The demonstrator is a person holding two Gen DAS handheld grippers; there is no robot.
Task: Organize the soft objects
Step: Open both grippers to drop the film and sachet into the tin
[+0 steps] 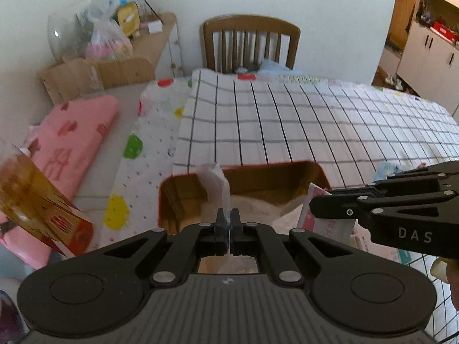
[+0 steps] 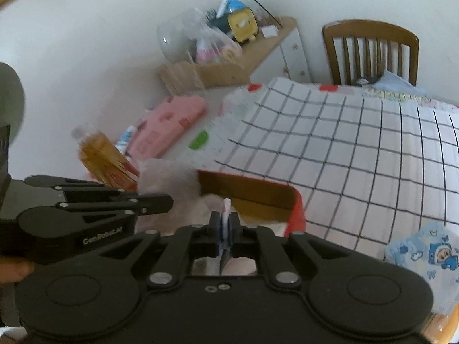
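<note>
Both grippers are clamped on one soft white plastic pack: left gripper [image 1: 228,220] pinches its thin edge, right gripper [image 2: 225,223] likewise. The pack hangs just past the jaws, over the red-rimmed box [image 1: 312,172]. Looks nearly stowed; the blue cartoon-print pack [image 2: 424,255] waits on the desk.

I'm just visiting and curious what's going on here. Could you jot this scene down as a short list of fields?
Setting: table under a checked cloth, wooden chair behind it
Container: open red box at the table's near edge
Left gripper: jaws shut on a thin white packet over the box
Right gripper: jaws shut on a thin white packet
Nearby: pink pillow, amber bottle
</note>
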